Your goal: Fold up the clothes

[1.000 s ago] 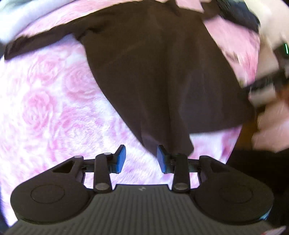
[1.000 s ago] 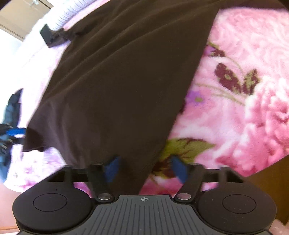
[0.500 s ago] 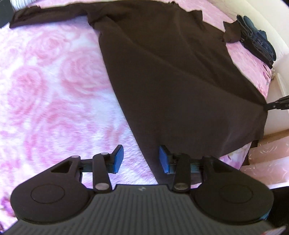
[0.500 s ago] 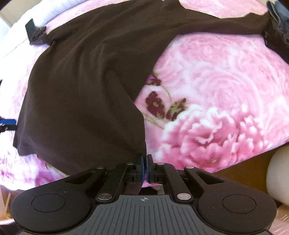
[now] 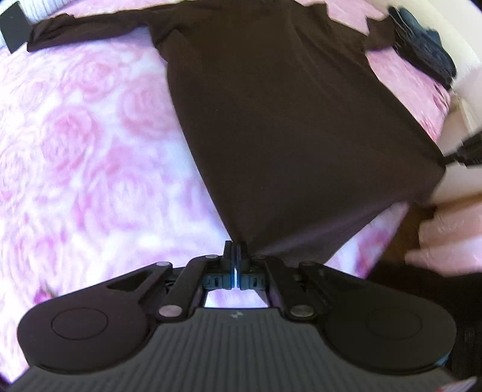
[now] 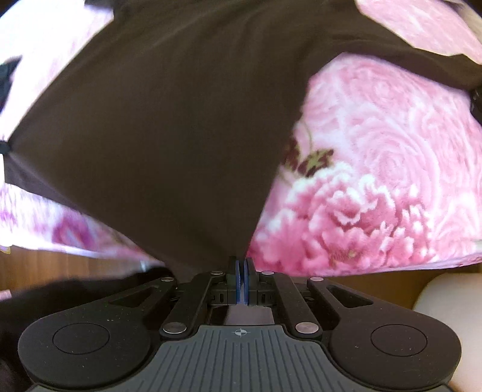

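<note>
A dark brown long-sleeved shirt [image 5: 286,120] lies spread on a pink rose-patterned blanket [image 5: 84,156]. My left gripper [image 5: 235,248] is shut on the shirt's near left hem corner. The right wrist view shows the same shirt [image 6: 156,126], and my right gripper [image 6: 241,265] is shut on its near right hem corner. The hem is stretched taut between the two grippers. At the right edge of the left wrist view, the other gripper [image 5: 464,153] shows holding the far corner. One sleeve [image 5: 90,28] reaches out to the upper left.
A dark folded garment [image 5: 424,51] lies at the far right of the bed. The blanket's near edge hangs over a wooden floor [image 6: 60,268]. A pale rounded object [image 6: 449,304] sits at the lower right. A hand [image 5: 449,241] is at the right.
My left gripper has gone from open beside the hem to shut on its corner. My right gripper, shut half a second ago, keeps its hold, and the hem has pulled taut.
</note>
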{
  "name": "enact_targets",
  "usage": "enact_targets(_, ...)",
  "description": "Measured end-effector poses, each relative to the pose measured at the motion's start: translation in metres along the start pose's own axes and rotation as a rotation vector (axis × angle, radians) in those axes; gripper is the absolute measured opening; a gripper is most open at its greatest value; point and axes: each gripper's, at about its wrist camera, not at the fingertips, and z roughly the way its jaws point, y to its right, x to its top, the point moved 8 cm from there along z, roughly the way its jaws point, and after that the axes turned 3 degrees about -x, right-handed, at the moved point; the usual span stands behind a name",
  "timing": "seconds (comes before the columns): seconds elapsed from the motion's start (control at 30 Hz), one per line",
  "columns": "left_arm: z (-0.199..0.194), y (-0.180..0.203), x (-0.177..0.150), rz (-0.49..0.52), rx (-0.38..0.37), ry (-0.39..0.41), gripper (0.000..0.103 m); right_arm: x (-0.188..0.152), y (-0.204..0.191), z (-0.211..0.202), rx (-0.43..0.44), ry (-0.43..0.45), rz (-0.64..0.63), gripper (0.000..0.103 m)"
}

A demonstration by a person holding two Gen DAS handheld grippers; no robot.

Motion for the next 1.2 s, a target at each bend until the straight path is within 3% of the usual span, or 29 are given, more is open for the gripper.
enact_targets(0.13, 0.006, 0.002, -0.010, 0.062, 0.017, -0.088, 0.003, 0.007, 0.013, -0.001, -0.001, -0.064, 0.051, 0.001)
enact_targets(0.27, -0.009, -0.023, 0.033, 0.086, 0.102, -0.008, 0.009, 0.038, 0.026, -0.016, -0.060, -0.016, -0.020, 0.002)
enact_targets(0.37, -0.016, -0.046, 0.094, 0.077, 0.149, 0.083, 0.020, 0.076, 0.042, -0.029, -0.129, 0.062, -0.095, 0.007)
enact_targets(0.6, 0.014, -0.072, 0.268, 0.135, 0.216, 0.228, 0.029, 0.221, 0.099, -0.018, -0.135, 0.292, -0.202, 0.008)
enact_targets(0.67, 0.030, -0.075, 0.312, 0.189, 0.232, 0.245, 0.030, 0.266, 0.116, -0.013, -0.134, 0.353, -0.235, 0.008)
enact_targets(0.8, 0.074, -0.077, 0.379, 0.286, 0.242, 0.232, 0.034, 0.333, 0.132, 0.004, -0.094, 0.393, -0.278, 0.008)
enact_targets(1.0, 0.129, -0.082, 0.431, 0.334, 0.186, 0.208, 0.036, 0.416, 0.143, 0.040, -0.087, 0.442, -0.402, 0.009)
enact_targets(1.2, 0.169, -0.093, 0.454, 0.394, 0.123, 0.143, 0.037, 0.465, 0.144, 0.069, -0.042, 0.404, -0.414, 0.008)
